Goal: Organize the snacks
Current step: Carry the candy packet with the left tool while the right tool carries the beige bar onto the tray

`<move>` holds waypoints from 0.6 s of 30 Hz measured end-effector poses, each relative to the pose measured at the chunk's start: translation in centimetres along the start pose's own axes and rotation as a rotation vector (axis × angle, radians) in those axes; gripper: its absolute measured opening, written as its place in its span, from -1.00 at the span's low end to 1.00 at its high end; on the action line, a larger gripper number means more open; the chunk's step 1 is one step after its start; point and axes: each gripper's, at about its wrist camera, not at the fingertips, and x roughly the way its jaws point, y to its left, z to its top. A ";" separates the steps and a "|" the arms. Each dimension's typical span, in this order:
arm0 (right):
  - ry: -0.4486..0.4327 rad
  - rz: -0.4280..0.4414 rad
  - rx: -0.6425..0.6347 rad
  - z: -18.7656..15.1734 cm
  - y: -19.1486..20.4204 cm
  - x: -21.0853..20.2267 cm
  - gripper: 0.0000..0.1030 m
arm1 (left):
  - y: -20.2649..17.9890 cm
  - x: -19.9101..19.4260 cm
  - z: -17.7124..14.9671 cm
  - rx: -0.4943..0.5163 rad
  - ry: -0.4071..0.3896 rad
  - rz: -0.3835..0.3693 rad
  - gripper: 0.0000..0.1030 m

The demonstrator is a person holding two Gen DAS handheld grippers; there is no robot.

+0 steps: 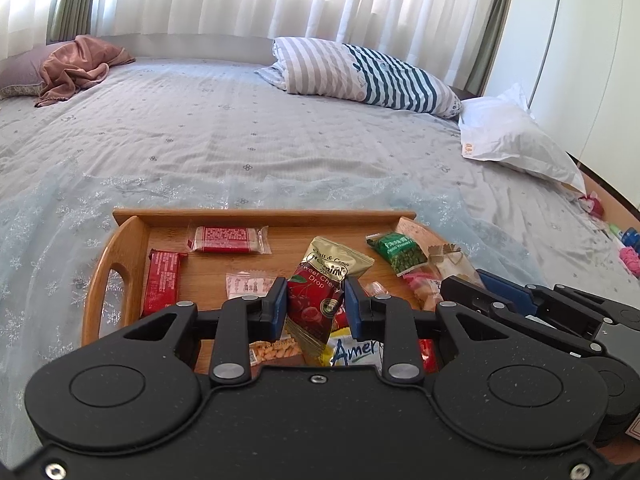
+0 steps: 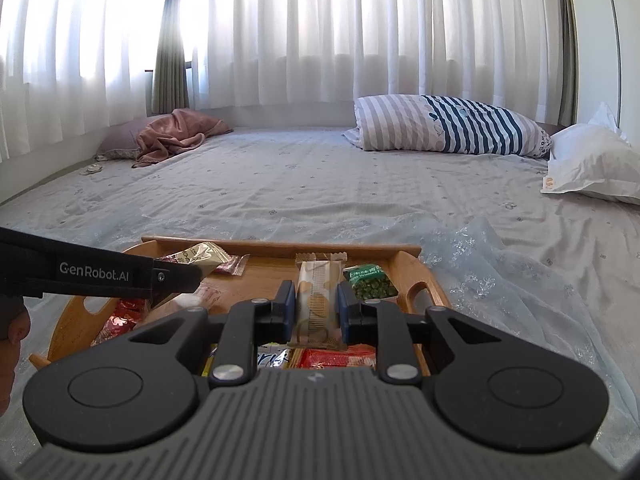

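A wooden tray (image 1: pixel 256 216) with handles lies on the bed and holds several snack packets. My left gripper (image 1: pixel 316 304) is shut on a gold and red cherry drop bag (image 1: pixel 320 300), held upright above the tray. My right gripper (image 2: pixel 316 312) is shut on a beige packet (image 2: pixel 318 300) with a comb-like print, also over the tray (image 2: pixel 360 249). In the tray lie two red bars (image 1: pixel 229 239) (image 1: pixel 162 288), a green pea packet (image 1: pixel 402 254) (image 2: pixel 370 282), and a yellow bag (image 1: pixel 352 350). The right gripper's body (image 1: pixel 540 312) shows at the right of the left wrist view.
The bed (image 1: pixel 240 136) carries a sheer snowflake cloth under the tray. A striped pillow (image 1: pixel 360 72), a white pillow (image 1: pixel 512 136) and a brown blanket (image 1: pixel 80 64) lie at the far side. Small toys (image 1: pixel 628 256) sit at the right edge. Curtains hang behind.
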 end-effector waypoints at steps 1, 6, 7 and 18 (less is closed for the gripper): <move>-0.001 -0.001 0.000 0.1 0.0 0.2 -0.48 | 0.0 0.2 0.1 0.003 0.001 0.002 -0.45; -0.001 -0.006 -0.003 0.6 -0.3 1.3 -0.48 | -0.2 1.4 0.9 0.005 0.008 0.010 -0.45; -0.001 -0.007 -0.001 0.7 -0.4 1.5 -0.48 | -0.1 1.8 1.1 0.004 0.011 0.011 -0.45; 0.036 0.021 0.023 2.1 -1.2 5.4 -0.48 | 1.0 6.0 2.6 -0.091 0.041 0.037 -0.45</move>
